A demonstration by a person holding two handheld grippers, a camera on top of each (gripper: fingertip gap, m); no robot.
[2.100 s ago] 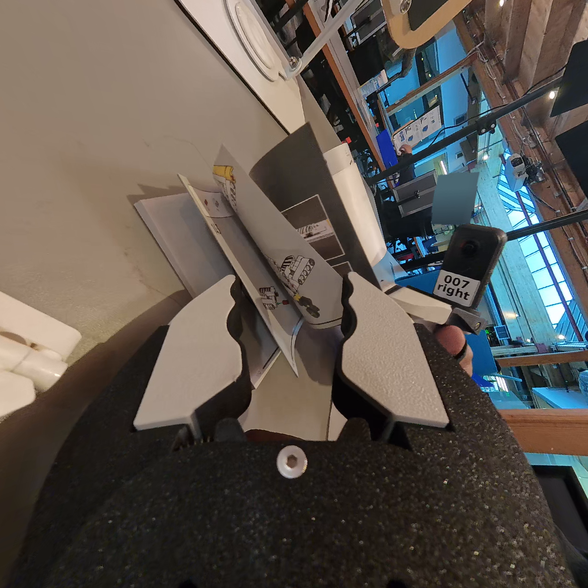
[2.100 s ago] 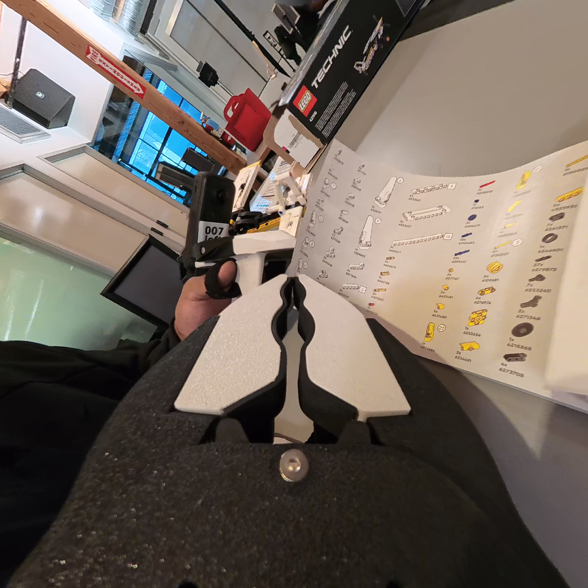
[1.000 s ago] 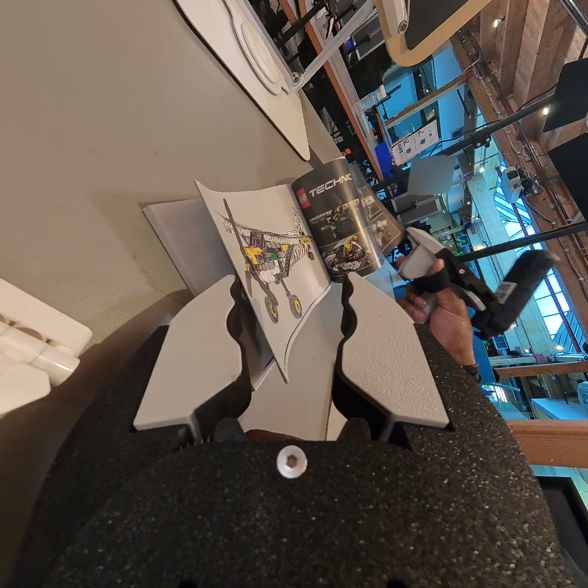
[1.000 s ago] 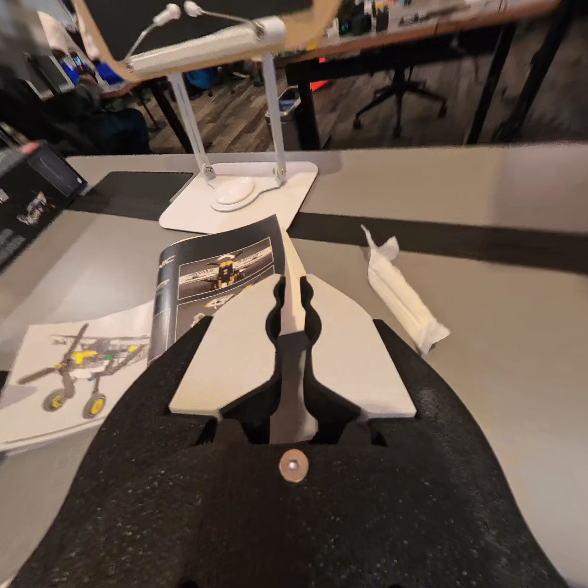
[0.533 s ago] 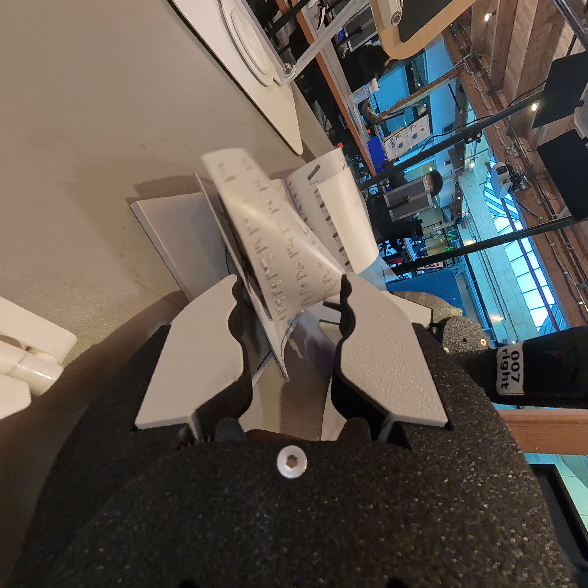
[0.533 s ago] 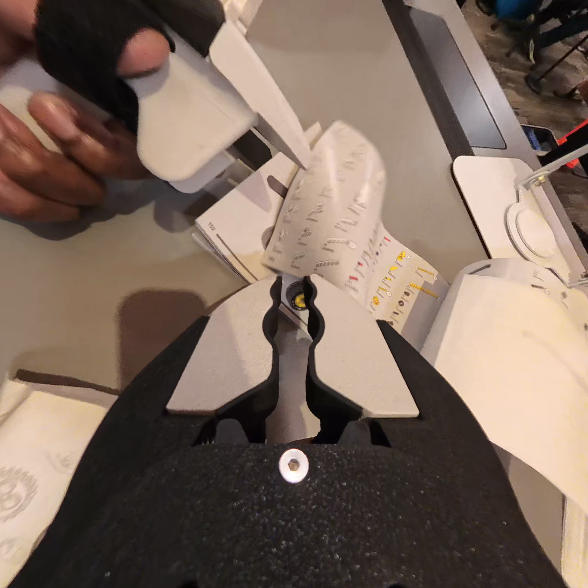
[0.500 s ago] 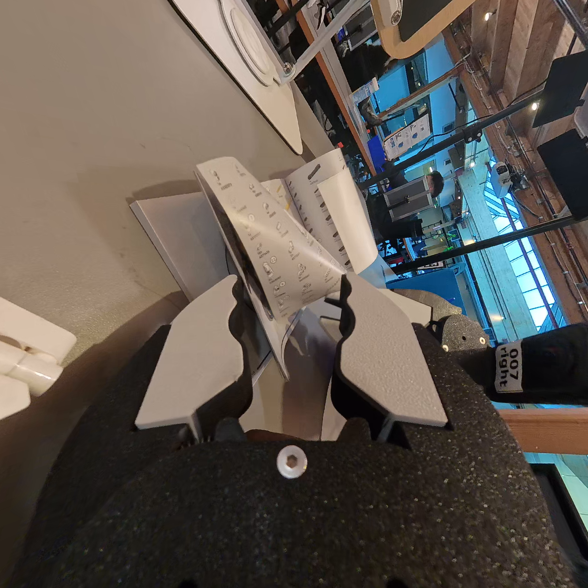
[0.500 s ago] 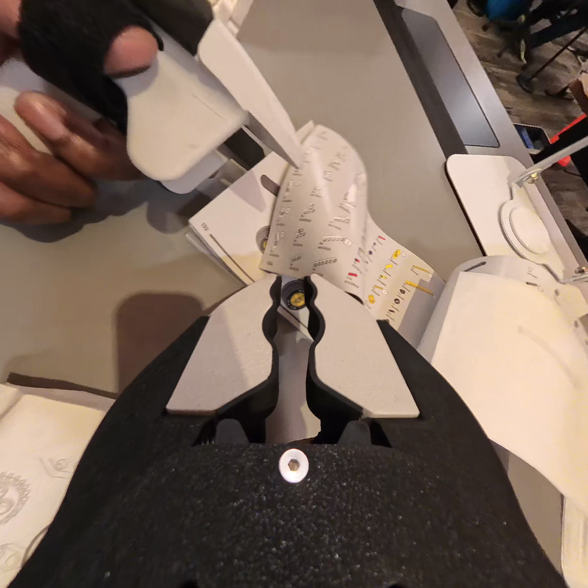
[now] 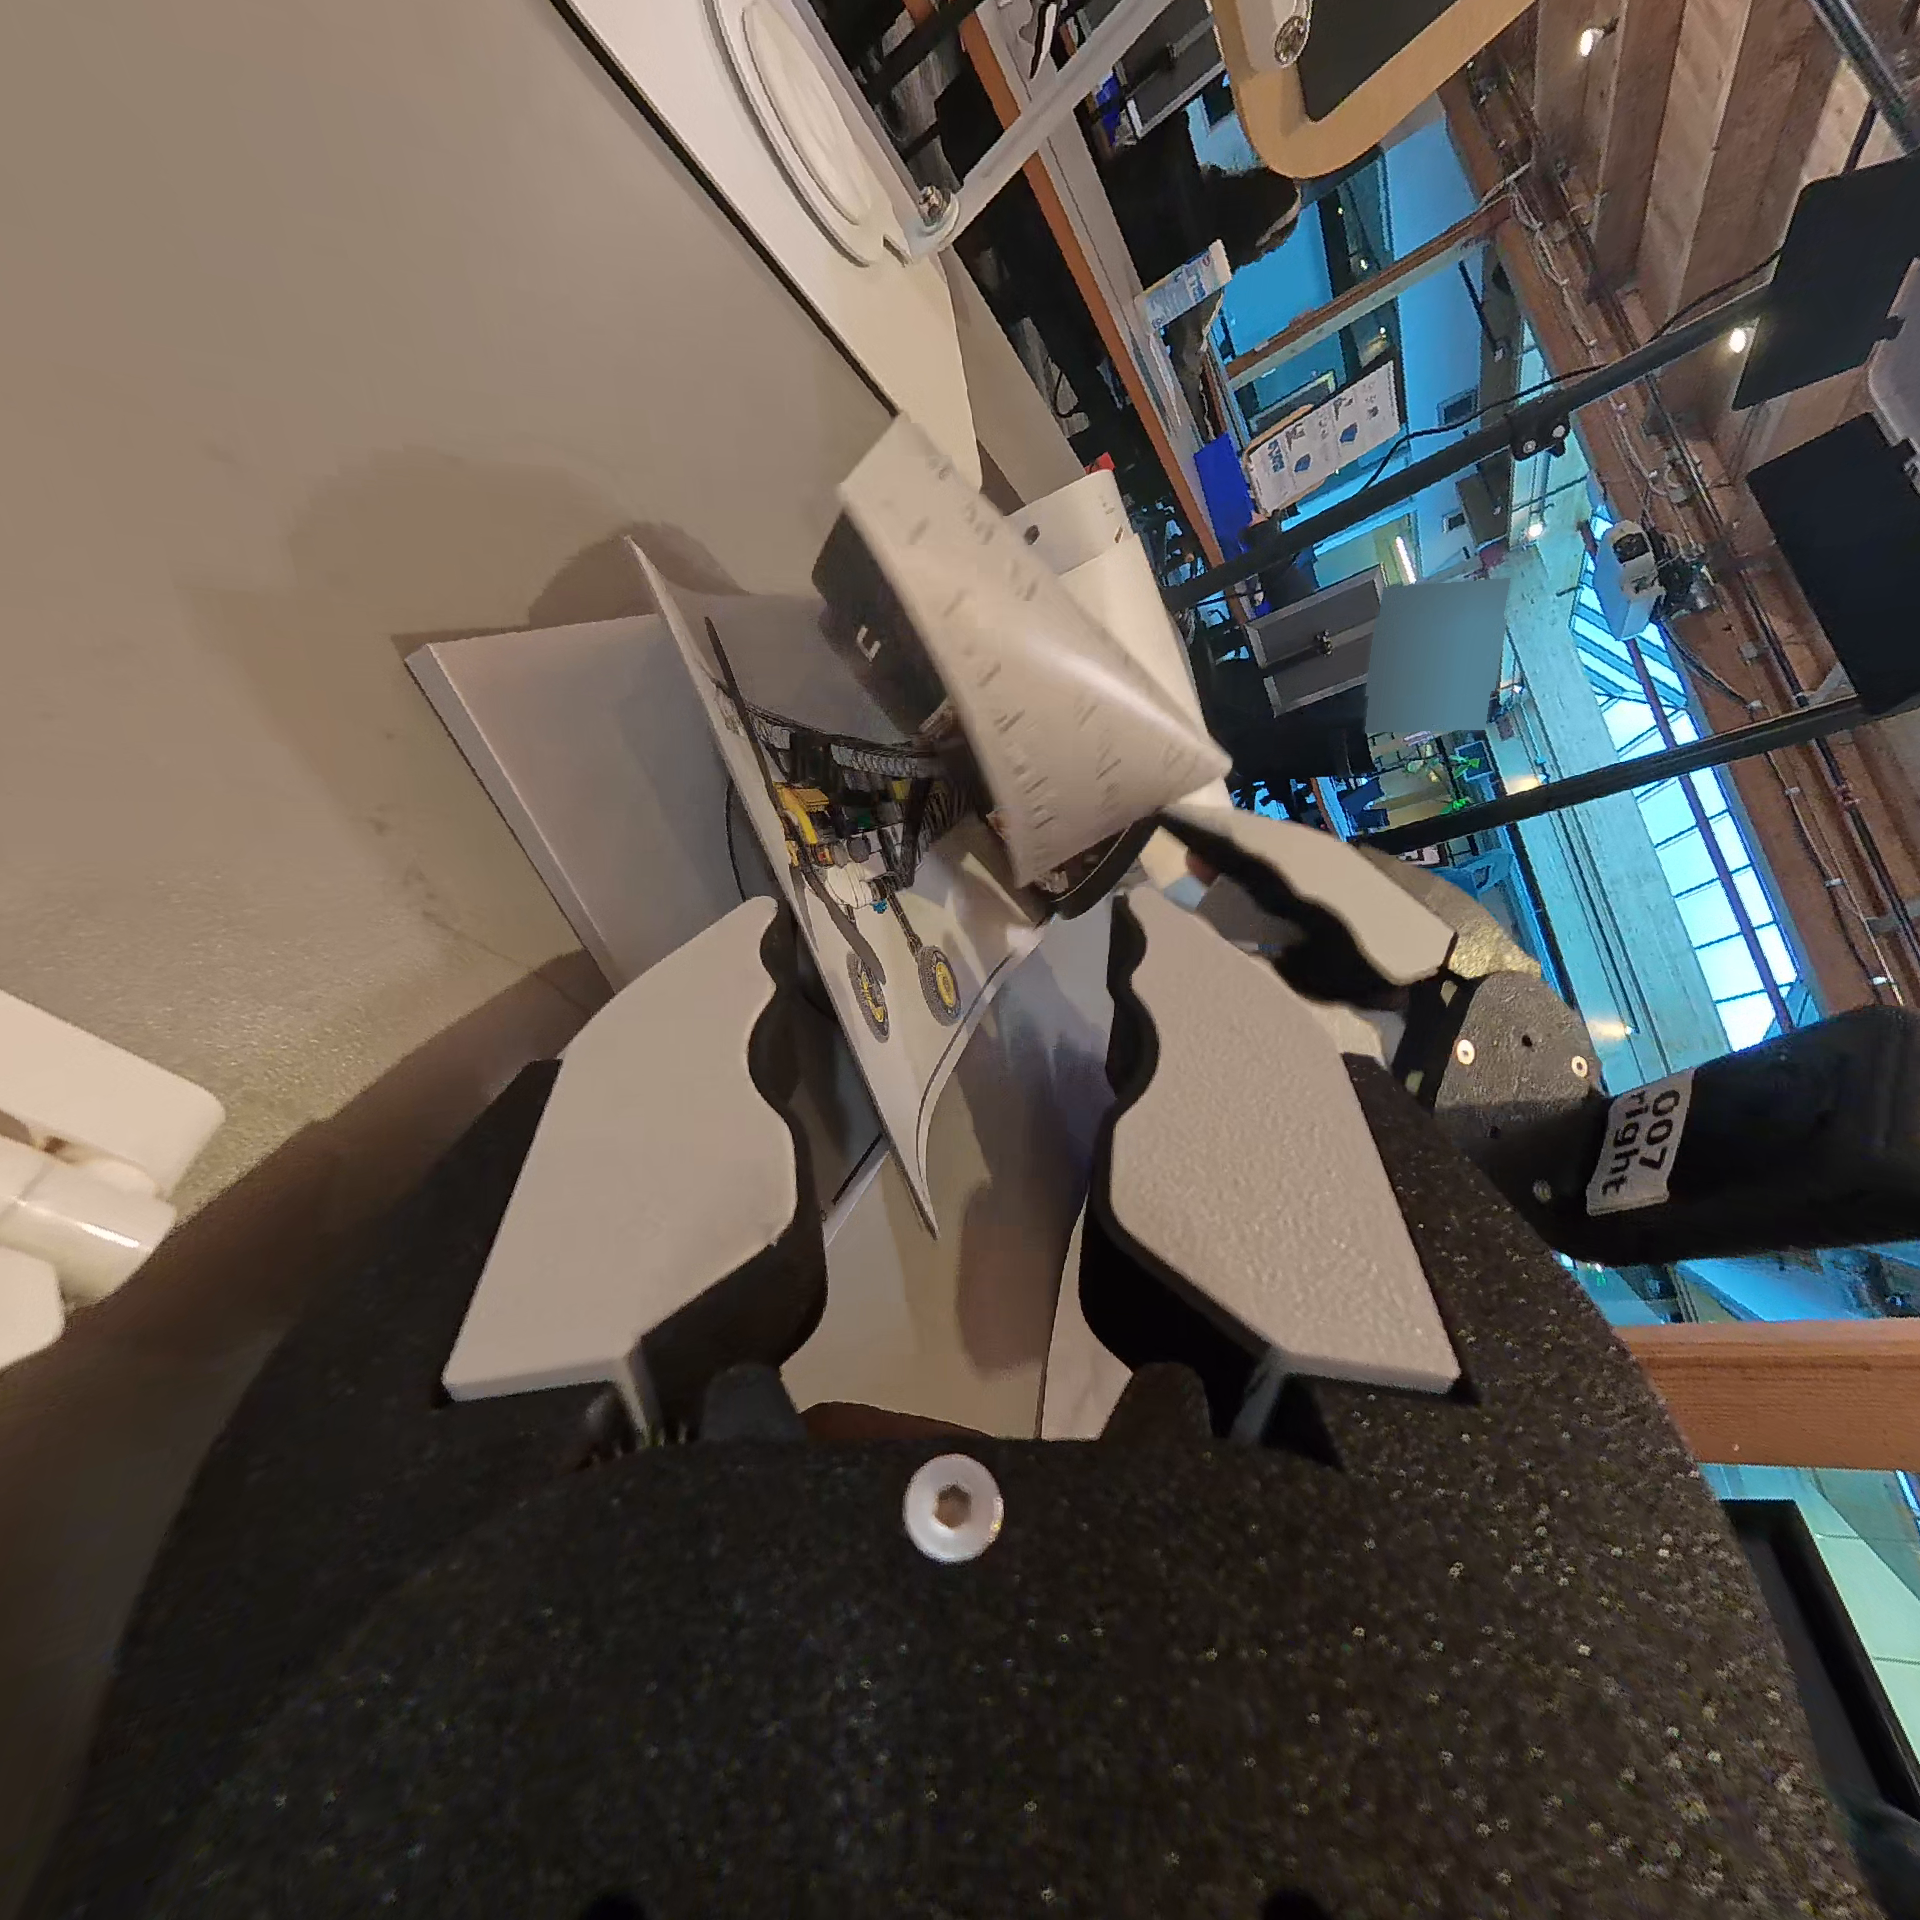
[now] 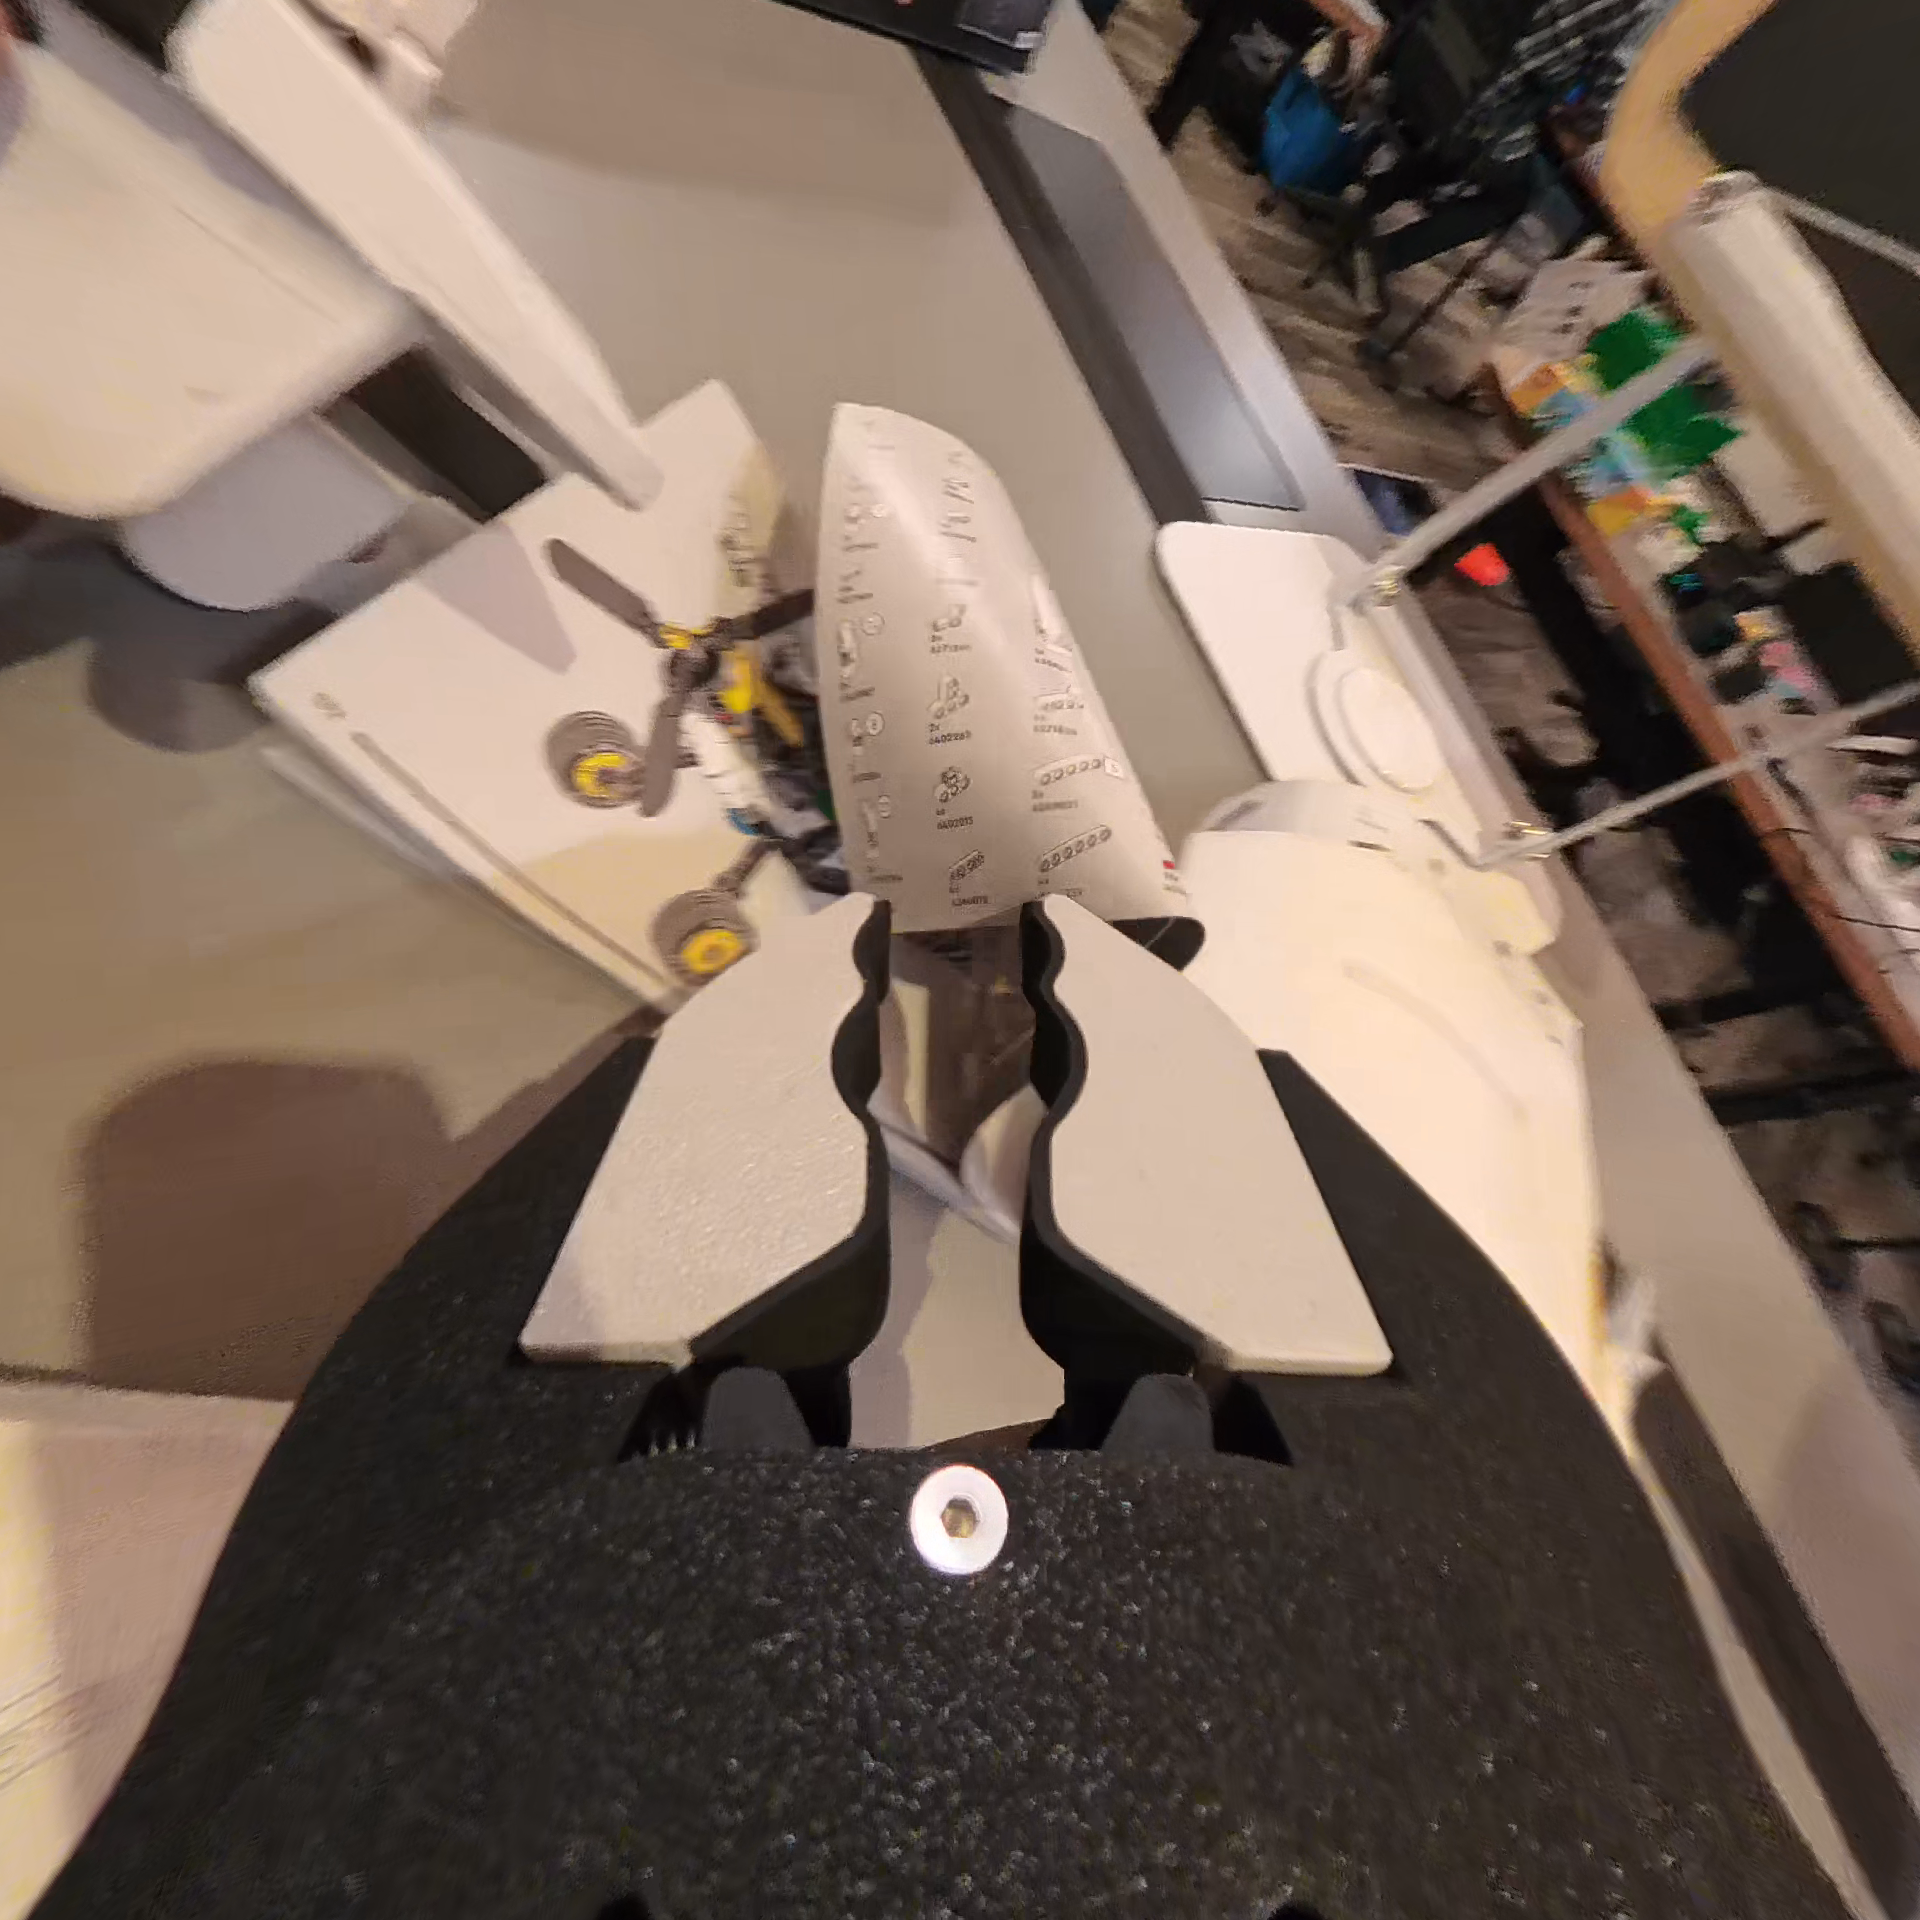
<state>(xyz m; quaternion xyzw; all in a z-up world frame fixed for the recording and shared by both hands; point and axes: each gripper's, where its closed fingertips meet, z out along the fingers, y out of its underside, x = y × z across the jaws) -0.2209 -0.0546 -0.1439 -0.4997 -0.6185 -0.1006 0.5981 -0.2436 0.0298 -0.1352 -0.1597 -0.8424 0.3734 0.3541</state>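
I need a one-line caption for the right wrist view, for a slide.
Right gripper, fingers apart, at the lower edge of a curled parts-list page of an open instruction booklet on a grey table.

Each gripper has a black, speckled foam-like body with one silver hex-socket screw (image 9: 953, 1520) set at its middle. Its two flat, pale grey fingers (image 9: 665, 1101) carry wavy black inner edges. In the left wrist view the right gripper (image 9: 1195, 831) also bears a small white label (image 9: 1638, 1151) on its black handle.
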